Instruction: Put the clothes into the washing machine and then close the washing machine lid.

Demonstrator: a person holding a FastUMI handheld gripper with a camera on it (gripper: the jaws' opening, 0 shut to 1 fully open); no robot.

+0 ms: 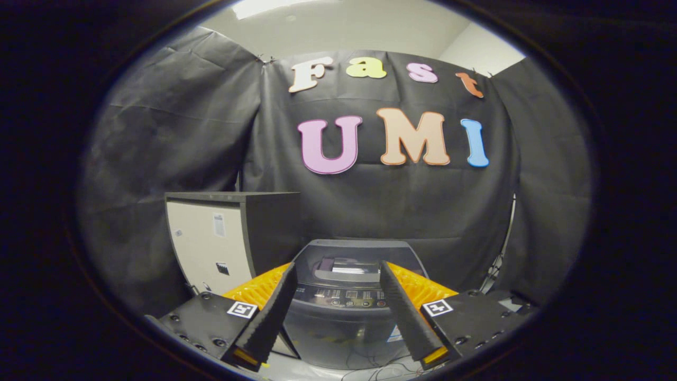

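A grey top-loading washing machine [344, 323] stands just ahead of me against the black cloth wall. Its control panel [342, 299] with small buttons faces me. Behind the panel the lid [346, 267], with a shiny window, appears to lie flat on the top. My gripper [337, 268] is open and holds nothing. Its two fingers stand wide apart, and the machine's top shows between them. The fingertips [288, 272] hover in front of and a little above the machine, apart from it.
A tall cabinet [211, 243] with a pale front and dark side stands to the left of the machine, close to it. Thin cables [370, 365] lie on the light floor in front of the machine. Black cloth walls close in the back and both sides.
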